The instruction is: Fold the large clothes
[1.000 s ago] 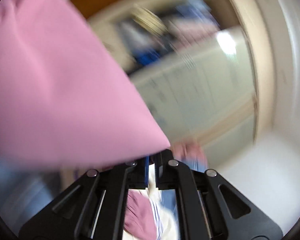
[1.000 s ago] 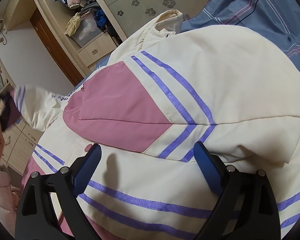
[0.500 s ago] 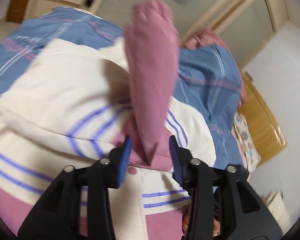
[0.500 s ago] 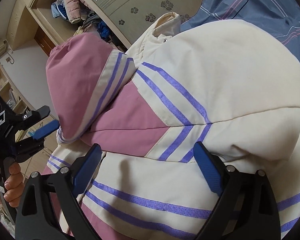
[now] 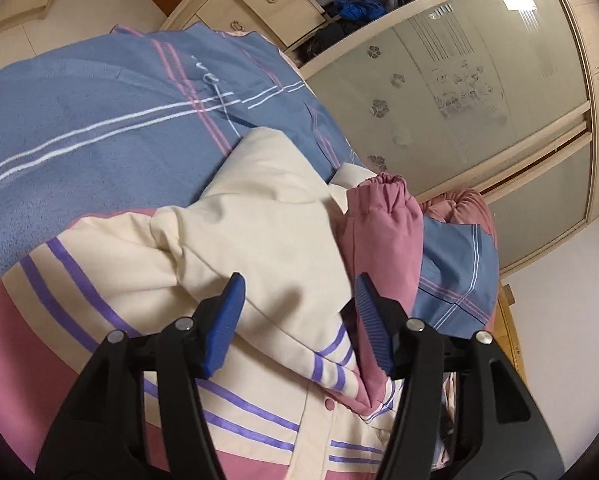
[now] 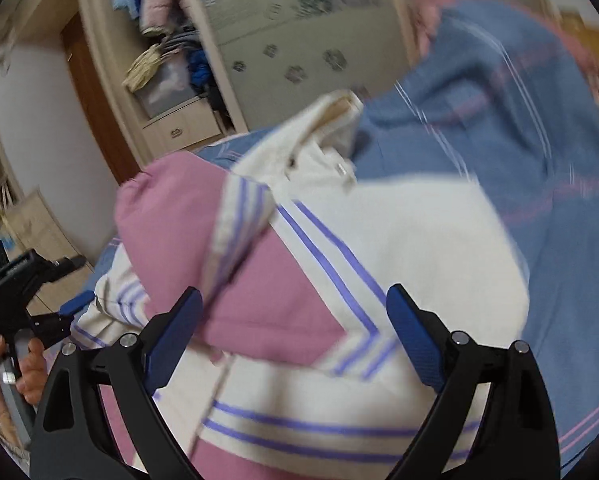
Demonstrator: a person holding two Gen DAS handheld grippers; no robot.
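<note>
A cream and pink jacket [image 5: 267, 216] with purple stripes lies on the bed. Its pink sleeve [image 5: 383, 220] is folded across the body, cuff toward the wardrobe. My left gripper [image 5: 299, 300] is open and empty just above the jacket, with the sleeve beside its right finger. In the right wrist view the jacket [image 6: 399, 240] fills the middle and the folded sleeve [image 6: 171, 208] lies at the left. My right gripper [image 6: 291, 320] is open and empty above the jacket's chest. The left gripper [image 6: 75, 304] shows at the far left there, held in a hand.
A blue plaid bedspread [image 5: 79, 120] covers the bed under the jacket. A wardrobe with frosted sliding doors [image 5: 459, 92] and open shelves of clothes [image 5: 363, 4] stands beyond the bed. Drawers [image 5: 259, 4] stand beside it.
The left gripper carried the pink sleeve over the jacket, opened and let it go; the sleeve now lies folded across the body. The right gripper has shifted, and its view is blurred.
</note>
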